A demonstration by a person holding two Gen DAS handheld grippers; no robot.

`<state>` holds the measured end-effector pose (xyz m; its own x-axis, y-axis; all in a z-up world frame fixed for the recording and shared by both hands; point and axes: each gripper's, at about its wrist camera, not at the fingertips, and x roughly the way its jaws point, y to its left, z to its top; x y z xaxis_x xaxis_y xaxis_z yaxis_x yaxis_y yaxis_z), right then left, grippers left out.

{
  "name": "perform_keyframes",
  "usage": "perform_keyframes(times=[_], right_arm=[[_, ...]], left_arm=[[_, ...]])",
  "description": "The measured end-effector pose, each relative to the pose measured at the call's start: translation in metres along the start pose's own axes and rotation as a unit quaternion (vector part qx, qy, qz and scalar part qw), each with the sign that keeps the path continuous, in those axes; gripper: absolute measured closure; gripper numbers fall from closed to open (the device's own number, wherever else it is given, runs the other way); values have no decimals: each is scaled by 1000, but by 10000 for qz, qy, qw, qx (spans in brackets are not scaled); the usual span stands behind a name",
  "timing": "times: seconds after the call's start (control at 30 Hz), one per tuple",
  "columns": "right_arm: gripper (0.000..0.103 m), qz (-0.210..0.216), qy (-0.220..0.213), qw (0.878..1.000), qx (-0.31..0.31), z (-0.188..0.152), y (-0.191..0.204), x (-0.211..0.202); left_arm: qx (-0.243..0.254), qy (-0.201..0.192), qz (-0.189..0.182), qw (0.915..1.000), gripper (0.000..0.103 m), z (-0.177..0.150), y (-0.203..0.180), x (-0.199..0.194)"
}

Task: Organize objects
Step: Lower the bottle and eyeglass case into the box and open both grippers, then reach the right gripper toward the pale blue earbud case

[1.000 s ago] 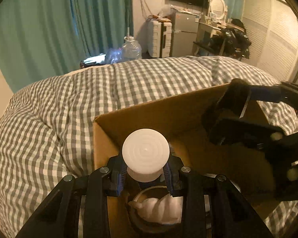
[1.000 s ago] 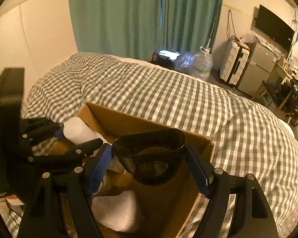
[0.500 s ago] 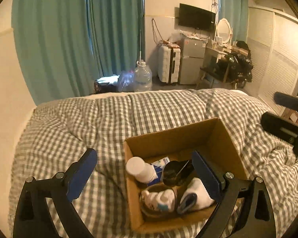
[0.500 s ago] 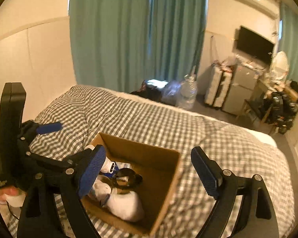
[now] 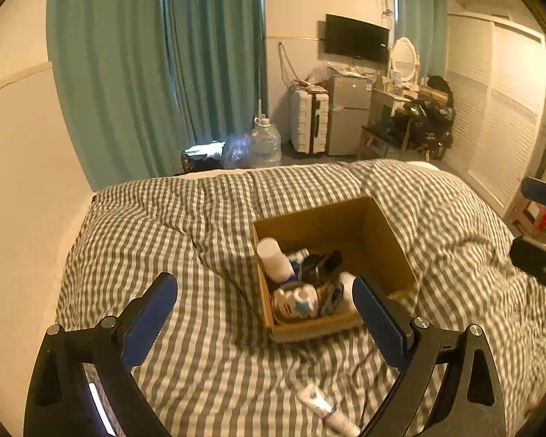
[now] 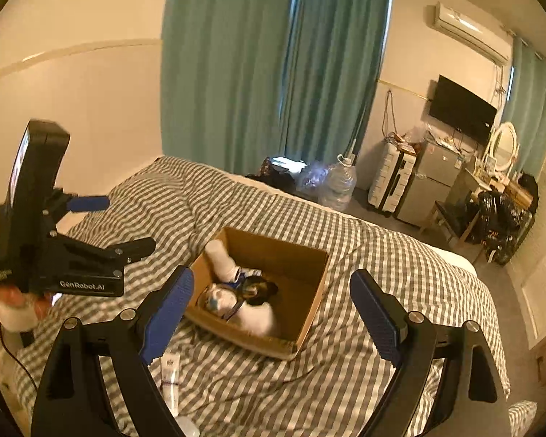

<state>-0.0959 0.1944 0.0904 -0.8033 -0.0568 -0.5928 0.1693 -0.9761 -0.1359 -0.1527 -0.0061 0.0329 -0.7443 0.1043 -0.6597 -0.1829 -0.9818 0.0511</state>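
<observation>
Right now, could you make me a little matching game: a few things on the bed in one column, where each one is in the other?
Things:
1. white bottle
2. white tube
3. cardboard box
4. left tool

Places or states:
A. lying loose on the blanket, outside the box
B. open, holding nothing
C. leaning in the box's corner
D. sitting on the checked blanket

Pairs: 1-C, 2-A, 3-D, 4-B

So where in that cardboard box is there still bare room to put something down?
The far right part of the cardboard box shows bare floor, bordered by its back and right walls. The near left corner is crowded: a white bottle, dark sunglasses and white bundles are piled there. Outside, the checked blanket left of the box lies open; a small tube rests nearer.
</observation>
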Motion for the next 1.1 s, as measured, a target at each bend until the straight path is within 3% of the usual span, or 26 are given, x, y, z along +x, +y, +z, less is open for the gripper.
perform_keyframes(times=[0.23, 0.43, 0.5, 0.6, 0.83, 1.0, 1.1], right_arm=[[15, 180, 390, 9990, -152, -49, 29, 10], [15, 710, 1189, 9901, -217, -115, 58, 54], [16, 802, 1597, 9835, -295, -140, 70, 73], [18, 983, 1983, 9746, -340, -166, 83, 90], [35, 1315, 2688, 9519, -662, -203, 104, 120], [36, 1417, 2852, 9439, -870, -210, 112, 127], [47, 1437, 2990, 9386, -943, -216, 115, 131]], left_arm=[[62, 173, 56, 9998, 4, -48, 1, -3], [-88, 524, 185, 9984, 4, -105, -6, 19], [-172, 734, 38, 9971, 4, -120, -7, 27], [-196, 874, 180, 9958, 4, -137, -8, 33], [-205, 1028, 136, 9944, 4, -159, -7, 47], [-300, 1246, 78, 9917, 4, -168, -1, 62], [-301, 1298, 67, 9911, 4, -169, -1, 68]])
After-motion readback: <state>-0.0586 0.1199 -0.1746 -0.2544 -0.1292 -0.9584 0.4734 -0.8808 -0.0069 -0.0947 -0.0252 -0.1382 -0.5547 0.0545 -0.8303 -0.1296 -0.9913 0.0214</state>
